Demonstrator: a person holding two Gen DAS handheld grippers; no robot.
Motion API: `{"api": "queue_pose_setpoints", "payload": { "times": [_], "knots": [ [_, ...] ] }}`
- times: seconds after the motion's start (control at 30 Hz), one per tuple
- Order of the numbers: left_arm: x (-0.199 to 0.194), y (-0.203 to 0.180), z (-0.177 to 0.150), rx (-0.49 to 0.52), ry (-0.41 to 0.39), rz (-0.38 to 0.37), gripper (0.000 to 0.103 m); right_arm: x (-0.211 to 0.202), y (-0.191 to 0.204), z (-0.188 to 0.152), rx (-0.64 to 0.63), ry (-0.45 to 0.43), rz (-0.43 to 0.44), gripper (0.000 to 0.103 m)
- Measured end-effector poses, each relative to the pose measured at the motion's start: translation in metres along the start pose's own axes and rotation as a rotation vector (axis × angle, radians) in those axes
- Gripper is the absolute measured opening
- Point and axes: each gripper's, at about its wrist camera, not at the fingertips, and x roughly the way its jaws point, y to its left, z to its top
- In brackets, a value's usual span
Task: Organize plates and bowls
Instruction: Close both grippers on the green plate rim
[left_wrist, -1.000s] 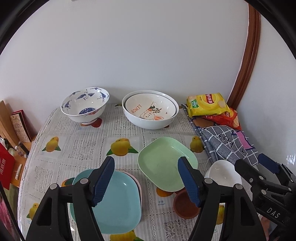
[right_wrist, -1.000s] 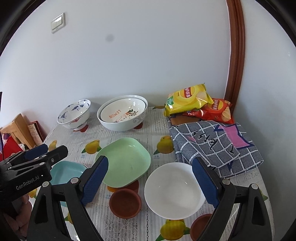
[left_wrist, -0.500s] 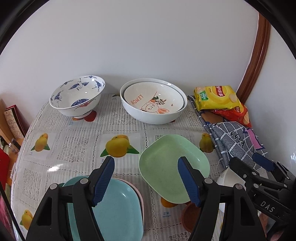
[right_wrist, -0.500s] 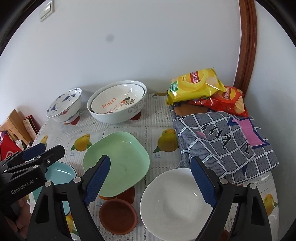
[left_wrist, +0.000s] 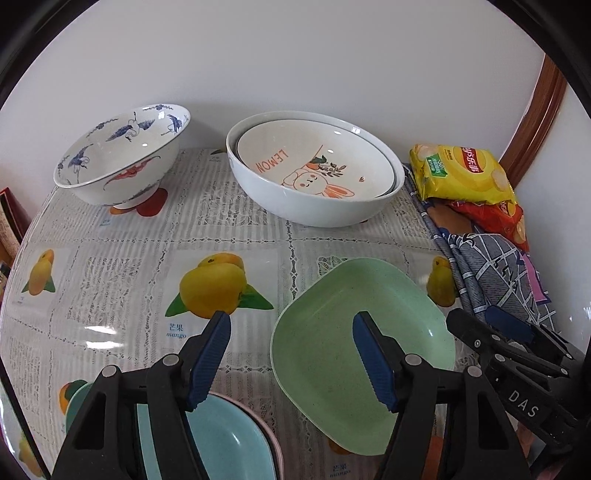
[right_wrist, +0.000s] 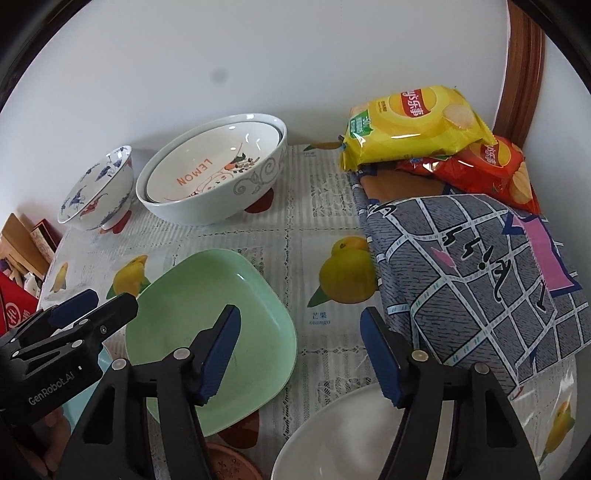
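Surface: table under a mango-print plastic cloth, white wall behind.
Green plate: pale green square plastic plate, centre front, one edge propped on a brown dish.
Left gripper: jaws apart, empty, just narrowing; right finger above the green plate.
Right gripper: jaws apart, empty, just narrowing.
Front: blue square plate left, white round bowl right.
Back: crane-painted bowl; nested "LEMON" bowls.
Right edge: checked cloth, crisp bags.

Left tool hangs open over tablecloth btwn teal plate & green plate.
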Motion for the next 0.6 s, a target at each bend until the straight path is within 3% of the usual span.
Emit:
{"api": "queue_pose_setpoints", "payload": {
  "times": [0.37, 0.6],
  "knots": [
    [0.034, 0.0, 0.0, -0.025, 0.085, -0.009, 0.046, 0.024, 0.005, 0.001, -0.012, 0.054, -0.035, 0.055],
    [0.048, 0.0, -0.001, -0.031, 0.133, 0.001, 0.032, 0.033, 0.012, 0.001, -0.05, 0.099, -0.09, 0.04]
  ]
}}
